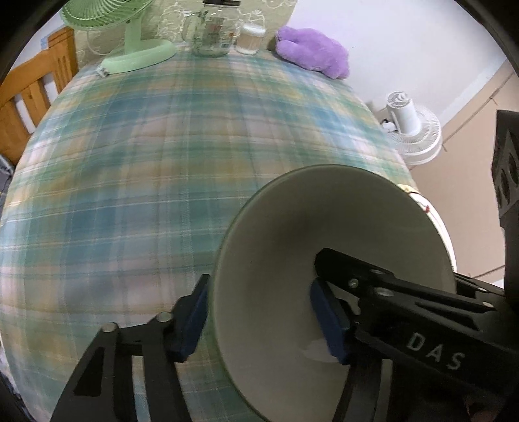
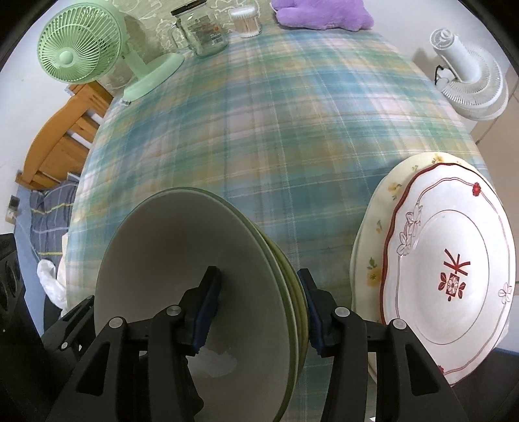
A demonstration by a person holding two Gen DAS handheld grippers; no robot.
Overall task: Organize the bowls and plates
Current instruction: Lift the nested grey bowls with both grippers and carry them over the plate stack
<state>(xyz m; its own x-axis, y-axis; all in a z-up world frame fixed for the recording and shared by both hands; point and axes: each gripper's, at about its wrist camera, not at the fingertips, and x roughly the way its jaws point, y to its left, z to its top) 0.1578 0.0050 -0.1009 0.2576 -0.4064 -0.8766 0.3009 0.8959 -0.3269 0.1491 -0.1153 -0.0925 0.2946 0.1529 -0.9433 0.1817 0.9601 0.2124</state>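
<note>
A stack of pale green bowls (image 2: 181,259) sits at the near edge of the plaid table. My right gripper (image 2: 262,311) straddles its right rim, one pad inside the top bowl and one outside against the stack, jaws closed onto the rim. In the left wrist view my left gripper (image 1: 262,318) straddles the left wall of the top bowl (image 1: 324,233), one pad inside, one outside, with a gap showing. To the right lies a white plate with red trim (image 2: 454,266) on a cream floral plate (image 2: 389,201).
At the table's far edge stand a green desk fan (image 2: 81,48), a glass jar (image 2: 201,29), a cotton-swab tub (image 2: 246,19) and a purple plush (image 2: 321,14). A wooden chair (image 2: 61,142) is at the left, a white floor fan (image 2: 470,81) at the right.
</note>
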